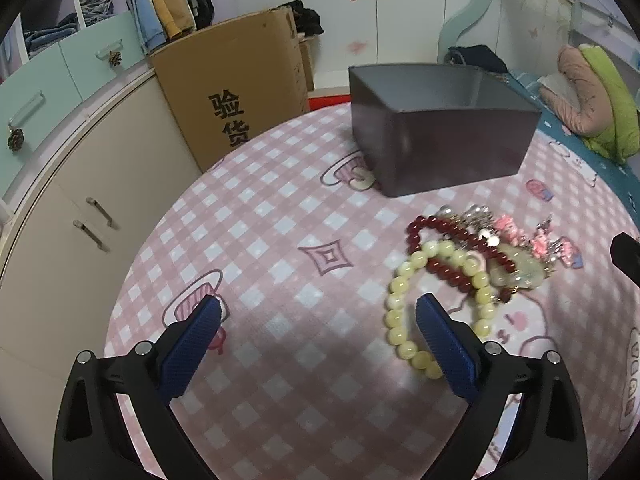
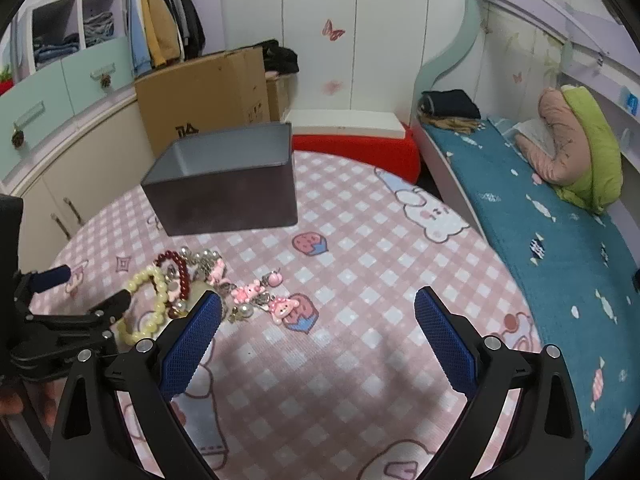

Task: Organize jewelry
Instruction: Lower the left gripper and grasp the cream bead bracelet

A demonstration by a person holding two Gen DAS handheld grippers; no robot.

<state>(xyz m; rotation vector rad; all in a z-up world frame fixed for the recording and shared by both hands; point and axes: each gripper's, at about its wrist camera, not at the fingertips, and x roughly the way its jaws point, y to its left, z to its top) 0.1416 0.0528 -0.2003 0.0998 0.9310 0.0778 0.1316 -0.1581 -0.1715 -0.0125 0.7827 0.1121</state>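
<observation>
**A:** Start with your left wrist view. What do you have?

**B:** Your left gripper (image 1: 318, 312) is spread wide and holds nothing. It hovers over the pink checked tablecloth (image 1: 280, 240). The jewelry pile (image 1: 476, 256) lies just ahead and to your right: a pale yellow bead bracelet (image 1: 400, 312) overlapping a dark red bead bracelet (image 1: 452, 272), with a pale green pendant (image 1: 516, 272) and pink charms (image 1: 536, 240) tangled behind them. Your right-hand fingertip sits over the yellow loop; whether it touches, I cannot tell. The grey box (image 1: 440, 136) stands beyond the pile, open at the top, and what shows of its inside looks empty.

**A:** And the right wrist view?

**B:** Your right gripper (image 2: 318, 312) is also spread and empty, with the pile to its left and the pink charms (image 2: 256, 296) nearest its left fingertip. The grey box (image 2: 224, 184) stands behind the pile.

**A:** So which step are you on?

**B:** The first pick, I'd judge, since nothing is grasped or visibly stowed. Your next move calls for shifting your left gripper right so one strand of the yellow bracelet sits between the pads, then pinching that strand alone. The red beads cross it and may drag along.
</observation>
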